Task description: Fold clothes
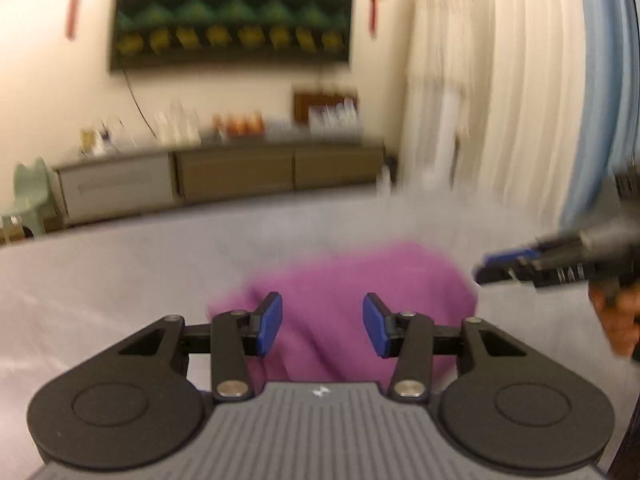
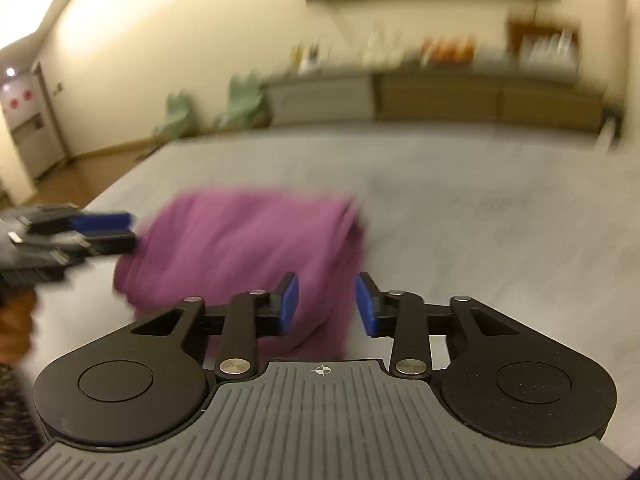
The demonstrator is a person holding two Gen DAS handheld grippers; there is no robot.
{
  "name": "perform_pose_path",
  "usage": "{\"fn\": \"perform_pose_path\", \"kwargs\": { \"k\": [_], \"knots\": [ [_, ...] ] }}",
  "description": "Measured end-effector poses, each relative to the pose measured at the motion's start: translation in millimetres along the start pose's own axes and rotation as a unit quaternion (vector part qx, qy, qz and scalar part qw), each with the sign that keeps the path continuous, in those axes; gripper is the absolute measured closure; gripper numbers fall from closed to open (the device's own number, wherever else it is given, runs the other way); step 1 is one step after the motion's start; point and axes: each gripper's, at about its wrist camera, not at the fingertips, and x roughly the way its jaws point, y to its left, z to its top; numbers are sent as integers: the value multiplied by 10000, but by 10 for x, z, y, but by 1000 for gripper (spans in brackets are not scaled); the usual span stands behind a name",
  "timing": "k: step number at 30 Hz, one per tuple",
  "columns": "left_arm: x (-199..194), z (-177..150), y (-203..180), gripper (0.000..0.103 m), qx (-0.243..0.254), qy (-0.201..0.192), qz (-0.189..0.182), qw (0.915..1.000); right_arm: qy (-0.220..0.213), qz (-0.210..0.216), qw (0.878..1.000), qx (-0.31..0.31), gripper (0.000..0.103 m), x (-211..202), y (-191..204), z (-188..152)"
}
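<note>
A wide bed covered by a pale grey sheet [image 2: 460, 208] is seen below both tools. A folded purple fabric garment [image 2: 248, 248] lies flat on it, in a compact block. The left gripper [image 1: 323, 326], black with blue pads, is held above the garment's near part, its jaws apart with nothing between them. The right gripper [image 2: 327, 305] is held over the garment's right edge, jaws likewise apart and empty. Both views are blurred.

Warm, dim indoor light; a ceiling glow at far left. Motion blur smears both views, and fisheye bends the edges.
</note>
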Motion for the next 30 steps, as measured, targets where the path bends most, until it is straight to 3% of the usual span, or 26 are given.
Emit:
{"fn": "perform_pose_path", "kwargs": {
  "k": [3,5,8,10,13,18,21,23,25,27,30],
  "knots": [
    [248,186,194,60,-447,-29,110,9989,-315,111,9989,-332,65,35,58,239],
    [625,178,205,64,-384,352,192,9985,-120,192,9971,-725,67,316,134,360],
    [1036,-86,228,64,-253,1016,344,9939,322,141,9917,-1236,69,835,172,396],
    [1086,-193,325,63,-589,1092,338,9917,621,195,9885,-1365,69,1151,137,355],
    [1091,-307,234,63,-147,943,620,9935,718,427,9901,-1128,66,1415,2,318],
    [993,-389,229,64,-291,462,595,9967,804,679,9931,-510,63,1365,-180,287],
    [643,-266,84,64,-255,289,517,9979,758,629,9943,-401,57,1195,-172,367],
    [351,-188,-39,64,-217,140,387,9989,452,590,9964,-405,57,923,-133,468],
    [185,-214,-178,62,-30,174,340,9993,197,753,9961,-413,52,606,-101,501],
    [146,-343,-286,62,90,400,521,9978,122,840,9952,-477,47,353,-52,440],
    [126,-522,-338,64,-62,629,798,9948,9,525,9912,-1218,46,143,196,189]
  ]
}}
